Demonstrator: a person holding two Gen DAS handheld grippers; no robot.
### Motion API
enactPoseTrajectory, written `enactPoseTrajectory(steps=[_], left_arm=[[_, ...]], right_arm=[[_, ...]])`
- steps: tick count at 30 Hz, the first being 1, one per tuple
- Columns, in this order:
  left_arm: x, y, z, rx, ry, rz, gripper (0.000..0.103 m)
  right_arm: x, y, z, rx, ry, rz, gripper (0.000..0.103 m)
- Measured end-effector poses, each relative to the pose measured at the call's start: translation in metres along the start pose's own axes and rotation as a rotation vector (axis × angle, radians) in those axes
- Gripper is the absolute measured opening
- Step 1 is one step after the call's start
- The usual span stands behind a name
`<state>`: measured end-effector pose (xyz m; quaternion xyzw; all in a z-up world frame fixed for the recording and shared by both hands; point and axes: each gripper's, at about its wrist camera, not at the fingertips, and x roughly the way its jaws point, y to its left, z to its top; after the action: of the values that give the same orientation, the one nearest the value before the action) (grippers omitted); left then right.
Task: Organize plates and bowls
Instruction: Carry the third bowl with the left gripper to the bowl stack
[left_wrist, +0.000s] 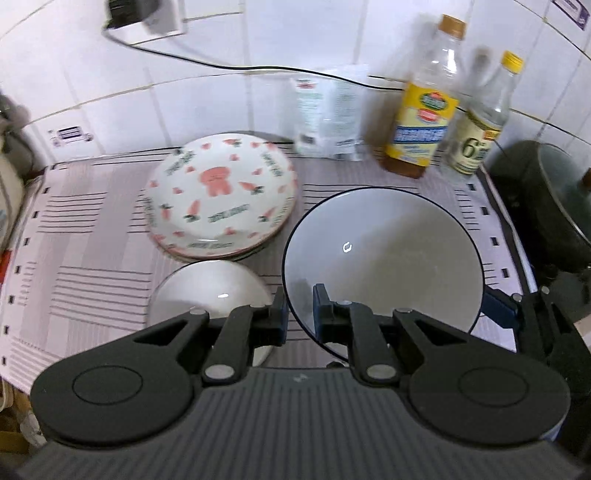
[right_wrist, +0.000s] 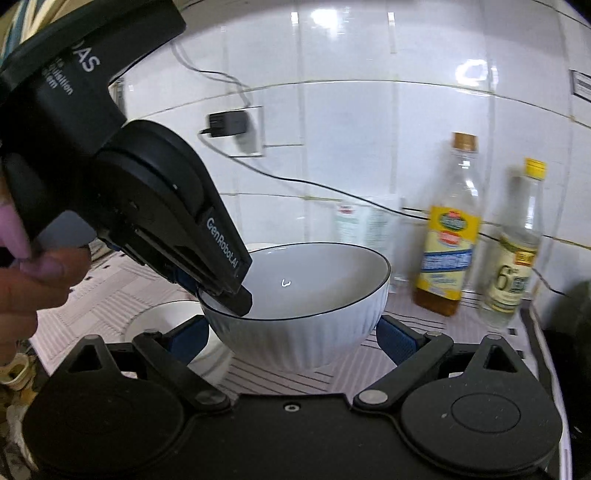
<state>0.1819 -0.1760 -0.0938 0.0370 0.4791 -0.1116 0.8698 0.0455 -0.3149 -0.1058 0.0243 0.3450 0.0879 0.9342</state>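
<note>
Slip risk: left gripper pinching near rim of big bowl at centre right, right gripper spread wide around its base; thin rim hold, could tip toward small bowl lower left

Two bottles, white pouch, dark pot, charger.

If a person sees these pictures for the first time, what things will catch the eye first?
First is the big white bowl with a dark rim, held at its rim by the left gripper, while the right gripper has one open finger on each side of its ribbed wall. Behind it on the striped mat lies a stack of plates with pink carrot prints, and two bottles stand at the tiled wall.
</note>
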Motion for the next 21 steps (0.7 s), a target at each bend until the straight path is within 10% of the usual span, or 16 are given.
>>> enactPoseTrajectory(steps=[21], left_arm=[[0.017, 0.095, -0.021, -0.115, 0.083, 0.126, 0.013]], right_arm=[[0.069, 0.068, 0.006, -0.162, 0.123, 0.274, 0.099]])
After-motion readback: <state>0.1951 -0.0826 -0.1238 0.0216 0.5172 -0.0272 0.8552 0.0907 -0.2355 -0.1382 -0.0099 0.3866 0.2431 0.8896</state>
